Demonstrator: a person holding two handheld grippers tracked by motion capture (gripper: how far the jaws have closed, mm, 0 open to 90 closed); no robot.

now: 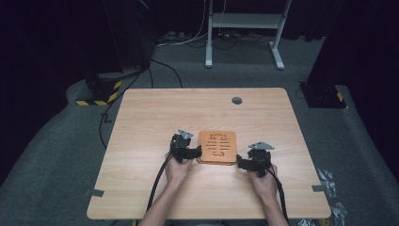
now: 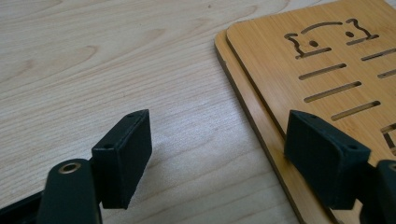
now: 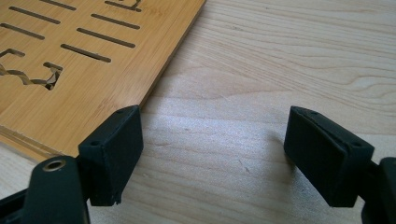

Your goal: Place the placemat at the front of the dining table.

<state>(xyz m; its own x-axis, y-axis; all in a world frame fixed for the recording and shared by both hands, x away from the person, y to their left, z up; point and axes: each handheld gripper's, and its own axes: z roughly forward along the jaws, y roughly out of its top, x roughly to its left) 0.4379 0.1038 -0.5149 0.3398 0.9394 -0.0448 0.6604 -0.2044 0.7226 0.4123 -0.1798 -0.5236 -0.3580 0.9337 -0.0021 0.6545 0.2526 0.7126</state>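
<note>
High view shows the slotted bamboo board (image 1: pixel 217 147) lying flat near the middle of the tabletop (image 1: pixel 155 113), toward its near edge, with the left gripper (image 1: pixel 194 151) at its left edge and the right gripper (image 1: pixel 241 162) at its near right corner, both jaws spread and empty.

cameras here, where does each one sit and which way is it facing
High view: fixed above the person's side, facing forward and down on the table; both forearms, the left gripper and the right gripper flank the wooden board.
Left gripper view: rides the left gripper, looking along its open jaws at the board's left edge.
Right gripper view: rides the right gripper, looking along its open jaws at the board's right edge.
Shared: both gripper views show the slotted board on the table.
</note>
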